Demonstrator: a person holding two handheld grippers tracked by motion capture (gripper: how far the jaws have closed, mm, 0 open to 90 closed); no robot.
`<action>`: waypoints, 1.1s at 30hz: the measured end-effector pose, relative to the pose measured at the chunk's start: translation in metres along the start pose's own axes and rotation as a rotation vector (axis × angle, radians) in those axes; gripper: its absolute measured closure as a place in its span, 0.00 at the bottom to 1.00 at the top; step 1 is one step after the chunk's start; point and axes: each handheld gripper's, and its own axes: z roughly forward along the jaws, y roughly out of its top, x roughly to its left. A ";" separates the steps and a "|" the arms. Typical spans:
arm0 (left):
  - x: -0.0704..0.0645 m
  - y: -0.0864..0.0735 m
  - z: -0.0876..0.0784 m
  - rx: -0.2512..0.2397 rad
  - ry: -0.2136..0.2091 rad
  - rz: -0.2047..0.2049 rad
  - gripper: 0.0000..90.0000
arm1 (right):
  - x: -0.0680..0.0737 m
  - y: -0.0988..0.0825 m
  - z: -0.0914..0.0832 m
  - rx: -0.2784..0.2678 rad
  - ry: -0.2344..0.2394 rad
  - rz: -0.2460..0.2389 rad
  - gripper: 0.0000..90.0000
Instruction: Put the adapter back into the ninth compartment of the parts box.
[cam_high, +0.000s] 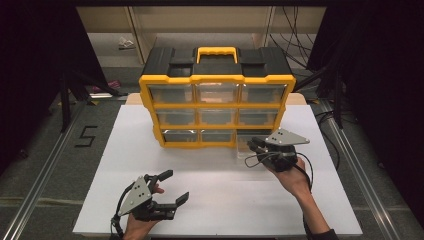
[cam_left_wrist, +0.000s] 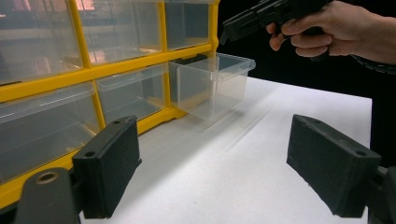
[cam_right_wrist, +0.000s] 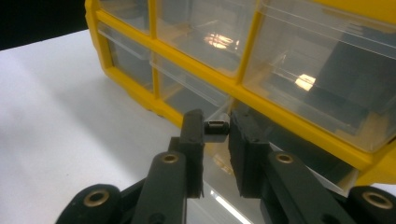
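A yellow and black drawer cabinet (cam_high: 217, 95) with clear drawers stands at the back of the white board (cam_high: 125, 150). Its bottom right drawer (cam_high: 243, 146) is pulled out, and it appears as an open clear box (cam_left_wrist: 212, 86) in the left gripper view. My right gripper (cam_high: 255, 145) hovers right over that drawer. Its jaws are shut on a small black piece with a silvery slot (cam_right_wrist: 216, 126), held at the very tips of the gripper (cam_right_wrist: 216, 128). My left gripper (cam_high: 175, 186) rests near the board's front left, wide open (cam_left_wrist: 215, 163) with nothing between its jaws.
The other drawers (cam_high: 172, 93) of the cabinet are pushed in. A yellow carry handle (cam_high: 217, 51) tops the cabinet. Bare white board lies between the left gripper and the cabinet. Cables (cam_high: 295, 35) and shelving stand behind the table.
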 end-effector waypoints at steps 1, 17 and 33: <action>0.000 0.000 0.000 0.000 0.000 0.000 0.19 | -0.001 0.000 0.000 0.000 -0.002 0.003 0.85; 0.000 0.000 0.000 -0.001 0.000 0.001 0.19 | -0.015 -0.006 0.002 0.004 -0.031 0.044 0.85; 0.000 0.000 0.000 0.000 0.000 0.001 0.19 | -0.024 -0.012 0.008 0.019 -0.039 0.076 0.85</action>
